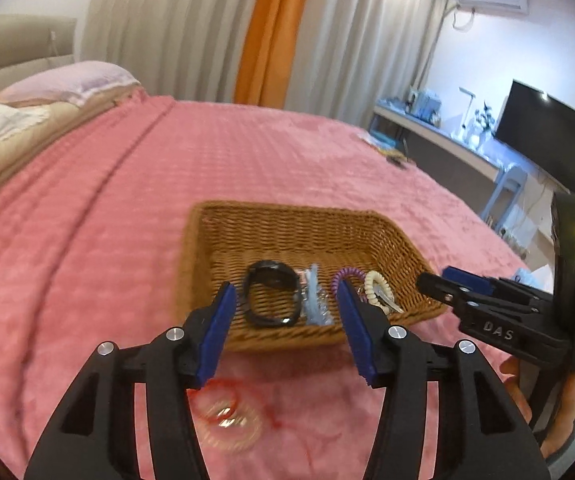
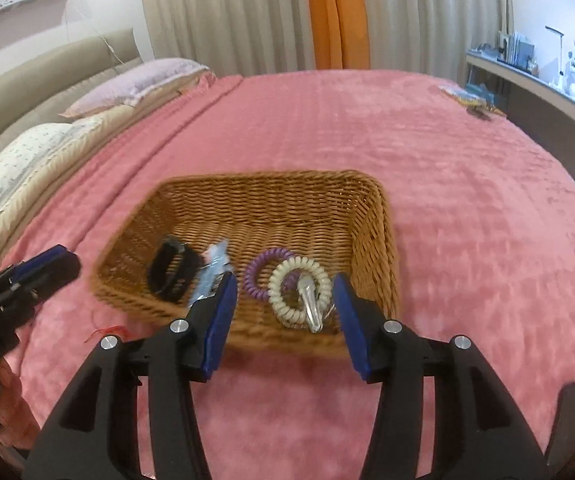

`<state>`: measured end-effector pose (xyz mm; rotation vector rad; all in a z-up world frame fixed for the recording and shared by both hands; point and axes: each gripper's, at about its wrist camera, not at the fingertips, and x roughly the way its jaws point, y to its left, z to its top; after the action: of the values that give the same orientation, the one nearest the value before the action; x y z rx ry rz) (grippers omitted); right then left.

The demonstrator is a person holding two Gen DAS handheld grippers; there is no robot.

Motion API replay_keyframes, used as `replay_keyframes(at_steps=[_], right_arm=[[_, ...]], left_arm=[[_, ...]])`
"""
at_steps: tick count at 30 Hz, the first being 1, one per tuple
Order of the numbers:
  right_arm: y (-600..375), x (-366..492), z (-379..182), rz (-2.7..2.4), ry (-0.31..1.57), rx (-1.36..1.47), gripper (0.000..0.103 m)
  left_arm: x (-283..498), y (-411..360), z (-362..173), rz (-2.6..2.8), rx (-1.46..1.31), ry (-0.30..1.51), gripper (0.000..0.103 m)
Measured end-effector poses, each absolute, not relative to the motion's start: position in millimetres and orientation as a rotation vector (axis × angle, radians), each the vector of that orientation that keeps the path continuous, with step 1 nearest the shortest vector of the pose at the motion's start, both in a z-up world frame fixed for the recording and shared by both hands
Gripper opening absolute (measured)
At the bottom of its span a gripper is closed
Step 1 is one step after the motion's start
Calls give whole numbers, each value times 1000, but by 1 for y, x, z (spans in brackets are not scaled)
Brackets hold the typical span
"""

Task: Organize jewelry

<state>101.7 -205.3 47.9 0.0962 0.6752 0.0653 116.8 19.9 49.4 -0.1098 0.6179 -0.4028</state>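
A wicker basket (image 1: pixel 287 224) (image 2: pixel 271 196) sits on the pink bed. In it lie a black band (image 1: pixel 271 300) (image 2: pixel 171 268), a pale blue clip (image 1: pixel 315 300) (image 2: pixel 213 268), a purple coil tie (image 1: pixel 347 274) (image 2: pixel 261 266), a cream coil tie (image 1: pixel 377 288) (image 2: pixel 287 296) and a silver clip (image 2: pixel 312 308). A red string bracelet with clear rings (image 1: pixel 227 416) lies on the blanket in front of the basket, under my left gripper (image 1: pixel 287 308). That gripper is open and empty. My right gripper (image 2: pixel 285 298) is open and empty, just before the basket's near rim.
Pink blanket (image 1: pixel 167 184) covers the bed. Pillows (image 2: pixel 27 160) lie at the left. A desk (image 1: pixel 467 140) with a monitor stands at the right. Small items (image 2: pixel 467 100) lie at the bed's far right corner. A red string end (image 2: pixel 105 330) shows left of the basket.
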Motion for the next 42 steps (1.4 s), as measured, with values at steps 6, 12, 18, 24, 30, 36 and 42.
replay_keyframes(at_steps=[6,12,18,24,30,36,42], right_arm=[[-178,39,50,79,616,77,47],[-141,-14,23,118,601,27,47],[-118,-39,-7,157,629,11,47],[-112,-48,-33,181,677,42,47],[-103,-49,-52,199,710,51,47],[-100,-41,-59,192,736,64,46],[-94,-27,-62,161,761,63,33]], left_arm=[[70,60,57,-333,-136,574,55],[47,90,36,-302,-175,602,55],[46,101,-2,-287,-191,678,55],[56,98,-33,-279,-198,760,55],[74,90,-44,-275,-205,823,54],[96,78,-54,-274,-183,891,48],[110,61,-59,-249,-109,928,37]])
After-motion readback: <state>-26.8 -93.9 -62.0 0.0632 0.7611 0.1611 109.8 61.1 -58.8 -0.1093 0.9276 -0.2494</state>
